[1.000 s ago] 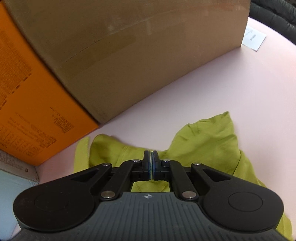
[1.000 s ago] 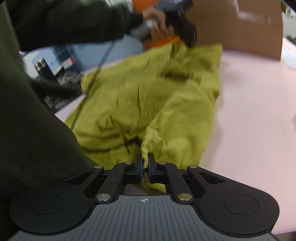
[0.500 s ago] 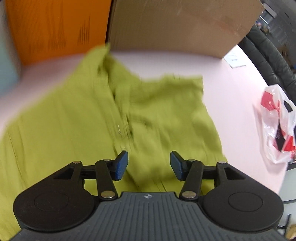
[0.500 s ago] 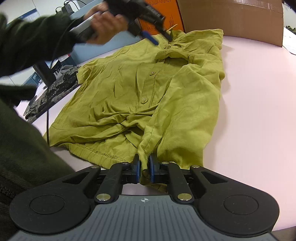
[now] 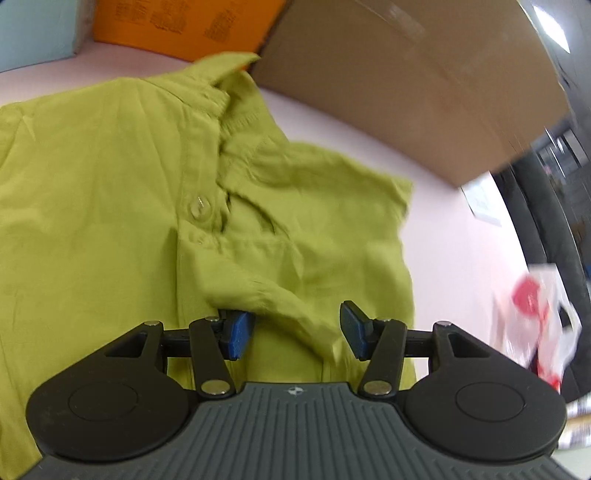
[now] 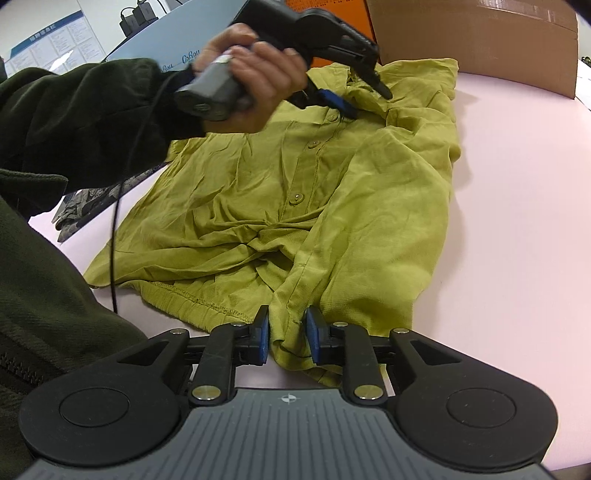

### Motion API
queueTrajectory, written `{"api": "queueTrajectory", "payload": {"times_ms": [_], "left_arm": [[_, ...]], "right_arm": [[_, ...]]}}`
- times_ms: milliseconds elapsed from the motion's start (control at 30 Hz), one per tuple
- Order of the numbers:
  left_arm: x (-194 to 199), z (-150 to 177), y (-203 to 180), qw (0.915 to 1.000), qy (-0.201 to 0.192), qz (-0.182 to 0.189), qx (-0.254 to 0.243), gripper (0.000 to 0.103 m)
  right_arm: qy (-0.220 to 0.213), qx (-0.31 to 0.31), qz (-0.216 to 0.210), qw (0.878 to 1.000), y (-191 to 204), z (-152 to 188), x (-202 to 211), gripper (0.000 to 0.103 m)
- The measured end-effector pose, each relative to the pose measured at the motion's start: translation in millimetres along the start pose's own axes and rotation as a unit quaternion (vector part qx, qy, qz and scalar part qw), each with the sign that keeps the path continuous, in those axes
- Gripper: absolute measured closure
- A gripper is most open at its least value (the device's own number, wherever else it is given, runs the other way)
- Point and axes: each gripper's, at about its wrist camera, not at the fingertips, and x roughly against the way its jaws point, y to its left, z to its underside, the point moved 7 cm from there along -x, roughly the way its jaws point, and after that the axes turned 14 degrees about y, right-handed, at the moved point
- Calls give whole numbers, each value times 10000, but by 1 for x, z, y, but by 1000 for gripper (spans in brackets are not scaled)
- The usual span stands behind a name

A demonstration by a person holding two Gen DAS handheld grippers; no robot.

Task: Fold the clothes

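Olive-green button shirt (image 6: pixel 332 192) lies front up on the pink table (image 6: pixel 517 221), collar at the far end by the cardboard box (image 6: pixel 480 33), hem at the near edge; button placket runs near to far down the middle. Cloth is rumpled, bunched into a twist just above the hem, right side lapped over itself. Left claw (image 5: pixel 293 328) stands wide over the collar end, a raised ridge of cloth between its pads, nothing pinched. Right claw (image 6: pixel 285 336) sits at the near hem, pads narrowly apart on either side of a hem fold (image 6: pixel 288 332), close to it but not clamped, as far as the view shows. Fabric reads thin, light, limp: likely to drape and slide on the smooth table, creasing wherever it is dragged. Best hold, by my judgement, is on stitched edges: hem seam, shoulder seam or collar band, which resist stretching better than the open panels
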Motion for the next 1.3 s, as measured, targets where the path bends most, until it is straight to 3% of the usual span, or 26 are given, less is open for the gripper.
{"api": "queueTrajectory", "payload": {"times_ms": [100, 233, 367, 433, 533, 633, 667, 800, 967, 1033, 1100, 1133, 1200, 1267, 1300], "left_arm": [[4, -7, 2, 9993, -246, -194, 207, 100], [28, -7, -12, 9965, -780, -284, -118, 100], [62, 0, -23, 9865, -1437, -537, -566, 100], [80, 7, -16, 9813, -1715, -684, -538, 100], [82, 22, 10, 9788, -1669, -1140, -343, 98], [63, 34, 43, 9767, -1017, -1875, -234, 92], [65, 37, 51, 9760, -944, -1957, -164, 91], [98, 52, 65, 9697, -1271, -2071, -235, 80], [127, 57, 48, 9359, -1803, -2674, -1414, 65], [135, 51, 36, 9241, -1933, -2702, -1890, 63], [141, 38, 23, 9118, -2044, -2622, -2410, 61], [141, 30, 15, 9012, -2101, -2596, -2765, 61], [133, 17, -2, 8631, -2136, -2618, -3754, 61], [116, 6, -17, 8107, -1964, -2716, -4800, 61], [107, 1, -20, 7932, -1793, -2746, -5131, 61]], "right_arm": [[-36, -55, -25, 10000, -1, 2, 1, 83], [-62, -89, -43, 9999, -2, 3, 2, 83], [-59, -68, -51, 9999, -1, 2, 3, 83], [-53, -30, -51, 10000, 0, 2, 6, 83], [-2, 6, -73, 10000, 1, 3, 8, 83], [65, 1, -130, 9999, -1, 5, 7, 82], [81, 6, -157, 9998, -1, 5, 6, 79], [144, 119, -337, 9993, 1, 4, 5, 64], [175, 94, -449, 9988, 0, 2, 2, 59], [133, -109, -637, 9978, -3, -1, 6, 58], [74, -209, -872, 9959, -3, -4, 14, 51], [52, -231, -977, 9949, -3, -6, 18, 48], [40, -142, -1079, 9941, -2, -10, 26, 40], [86, -31, -1173, 9930, -1, -15, 32, 39], [105, -6, -1207, 9926, -1, -17, 34, 37]]}}
